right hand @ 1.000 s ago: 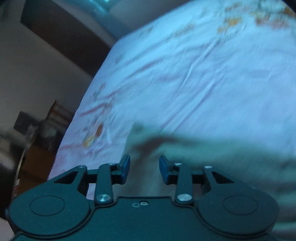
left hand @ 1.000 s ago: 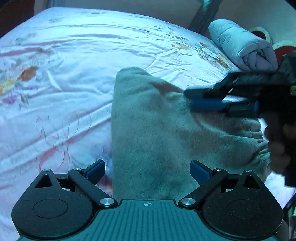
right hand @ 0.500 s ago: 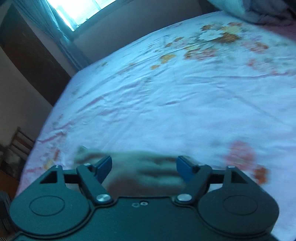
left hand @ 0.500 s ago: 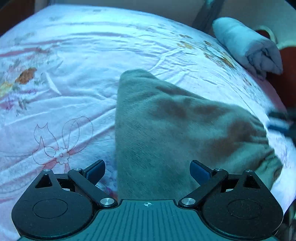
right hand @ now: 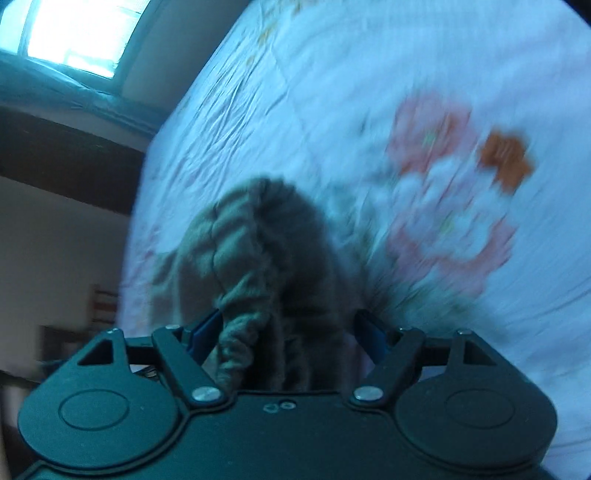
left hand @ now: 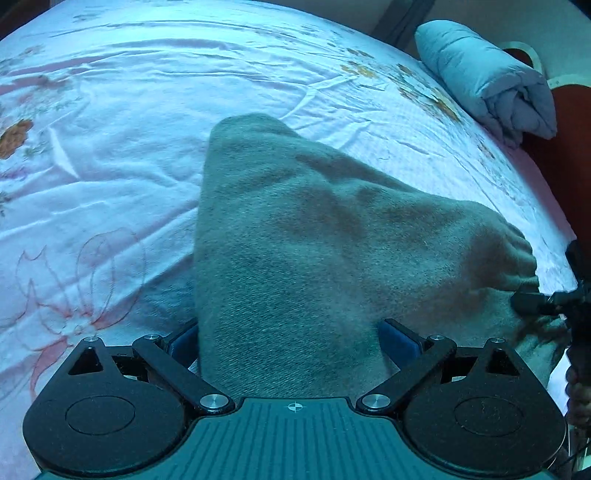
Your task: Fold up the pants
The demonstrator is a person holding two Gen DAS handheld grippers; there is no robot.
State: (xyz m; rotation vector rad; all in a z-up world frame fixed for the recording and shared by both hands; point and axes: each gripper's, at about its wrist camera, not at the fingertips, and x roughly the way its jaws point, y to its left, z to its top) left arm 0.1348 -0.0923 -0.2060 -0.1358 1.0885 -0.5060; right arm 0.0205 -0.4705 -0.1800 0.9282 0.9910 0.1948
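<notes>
Grey fleece pants (left hand: 314, 236) lie folded on the flowered bed sheet (left hand: 110, 110). My left gripper (left hand: 291, 339) is open, with the near edge of the pants between its wide-spread blue fingers. My right gripper (right hand: 288, 332) is open too, and the gathered elastic waistband (right hand: 243, 280) of the pants lies between its fingers. The right gripper also shows in the left wrist view (left hand: 543, 302) at the pants' right edge. The right wrist view is blurred by motion.
A rolled light-blue quilt (left hand: 487, 77) lies at the far right of the bed, beside a red-brown surface (left hand: 569, 147). A window (right hand: 74, 33) and dark furniture (right hand: 66, 158) stand past the bed's far edge.
The right gripper opened, left the middle of the pants and swung around to the waistband end. The left gripper moved forward so the pants' edge sits between its fingers.
</notes>
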